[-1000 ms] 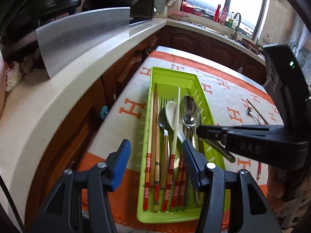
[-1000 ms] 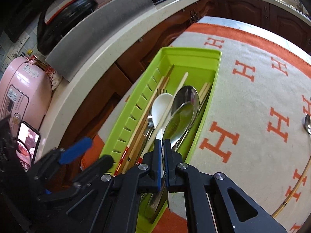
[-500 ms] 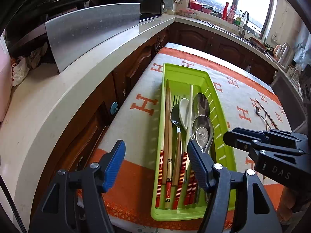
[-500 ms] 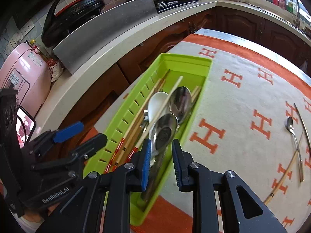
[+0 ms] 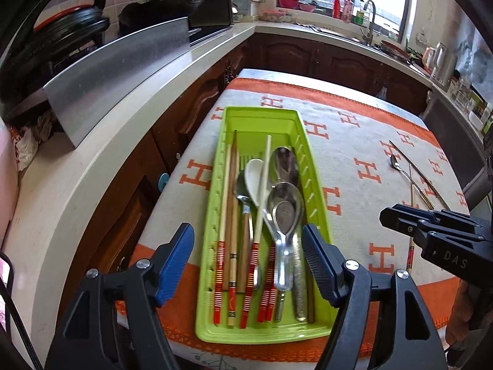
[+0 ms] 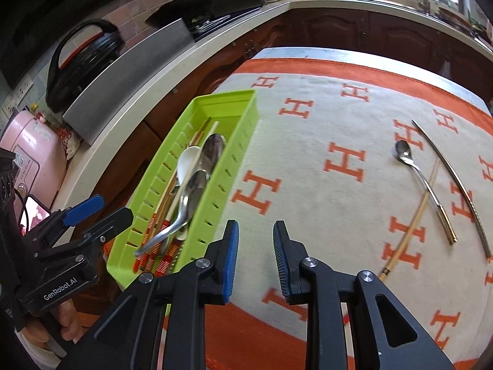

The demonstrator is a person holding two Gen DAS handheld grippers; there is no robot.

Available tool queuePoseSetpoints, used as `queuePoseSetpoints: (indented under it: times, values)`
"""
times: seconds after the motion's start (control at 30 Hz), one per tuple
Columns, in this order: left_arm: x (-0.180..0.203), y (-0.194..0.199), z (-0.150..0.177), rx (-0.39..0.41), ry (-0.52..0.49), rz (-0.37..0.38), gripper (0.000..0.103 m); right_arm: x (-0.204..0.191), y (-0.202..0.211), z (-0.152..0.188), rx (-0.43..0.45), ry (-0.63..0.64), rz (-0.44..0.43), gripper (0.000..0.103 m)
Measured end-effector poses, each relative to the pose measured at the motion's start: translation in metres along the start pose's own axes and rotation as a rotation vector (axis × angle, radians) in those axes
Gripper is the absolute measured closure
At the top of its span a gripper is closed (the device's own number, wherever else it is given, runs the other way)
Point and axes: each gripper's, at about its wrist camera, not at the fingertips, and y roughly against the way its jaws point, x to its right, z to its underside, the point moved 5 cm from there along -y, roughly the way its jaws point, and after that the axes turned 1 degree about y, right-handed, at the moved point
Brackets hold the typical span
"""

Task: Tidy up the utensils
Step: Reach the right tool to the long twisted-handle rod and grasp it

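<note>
A lime green utensil tray (image 5: 311,166) (image 6: 237,141) lies on the orange and white cloth. It holds several chopsticks, a white ceramic spoon (image 5: 254,177) and metal spoons (image 5: 285,209). My left gripper (image 5: 248,265) is open and empty over the tray's near end. My right gripper (image 6: 255,256) is open and empty, above the cloth just right of the tray; it shows in the left wrist view (image 5: 431,231). A small metal spoon (image 6: 422,178), a bamboo chopstick (image 6: 409,222) and a metal chopstick (image 6: 456,185) lie loose on the cloth to the right.
A white kitchen counter (image 5: 77,178) runs along the left with a steel splash guard (image 5: 123,71), black cookware (image 6: 80,61) and a pink appliance (image 6: 30,154). Dark wood cabinets stand behind the table. The table's near edge is just below the grippers.
My right gripper opened and let a metal spoon go into the tray, then drew back to the right over the cloth. My left gripper pulled back slightly and stayed open.
</note>
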Motion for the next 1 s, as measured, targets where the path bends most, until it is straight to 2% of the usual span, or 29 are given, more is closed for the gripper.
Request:
queuePoseSetpoints:
  times: [0.2,0.33,0.57,1.0]
  values:
    - [0.04,0.004,-0.005,0.002,-0.098,-0.012,0.032,0.044,0.016,0.013,0.035,-0.081,-0.001,0.078]
    - [0.067,0.005,-0.009,0.005,-0.156,-0.008,0.028,0.077,0.024,0.02,0.051,-0.135,0.011,0.077]
    - [0.121,-0.01,-0.014,-0.026,-0.276,0.01,0.026,0.14,0.042,0.027,0.073,-0.22,0.052,0.077]
    - [0.186,-0.062,-0.044,-0.117,-0.273,0.095,0.026,0.222,0.066,-0.028,0.135,-0.214,0.149,0.077]
